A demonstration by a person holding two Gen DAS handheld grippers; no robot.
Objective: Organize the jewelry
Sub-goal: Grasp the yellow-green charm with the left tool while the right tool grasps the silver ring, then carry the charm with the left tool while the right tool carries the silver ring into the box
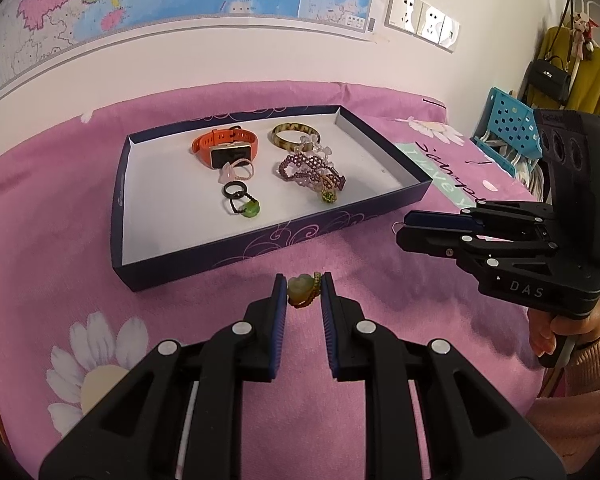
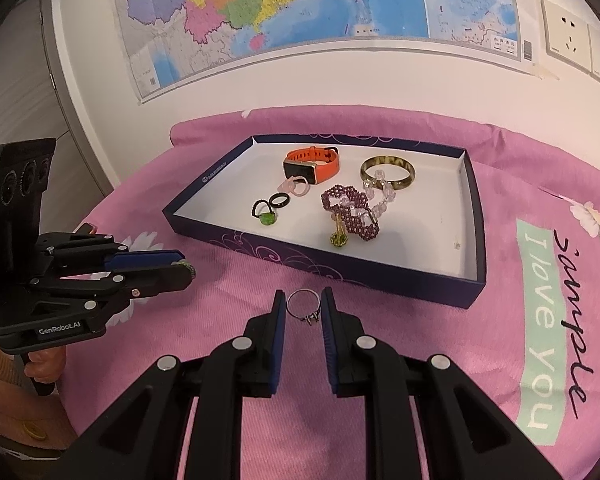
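Left wrist view: my left gripper [image 1: 304,292] is clenched on a green heart pendant ring [image 1: 300,290], held above the pink cloth [image 1: 80,240] just short of the tray [image 1: 260,240]. My right gripper [image 2: 303,307] grips a thin silver ring [image 2: 303,306], also just short of the tray. Already inside: orange watch [image 1: 220,146], bangle [image 1: 296,136], beaded bracelet [image 1: 312,170], three small rings [image 1: 240,196]. I'd say mostly done; these two pieces still need dropping in.
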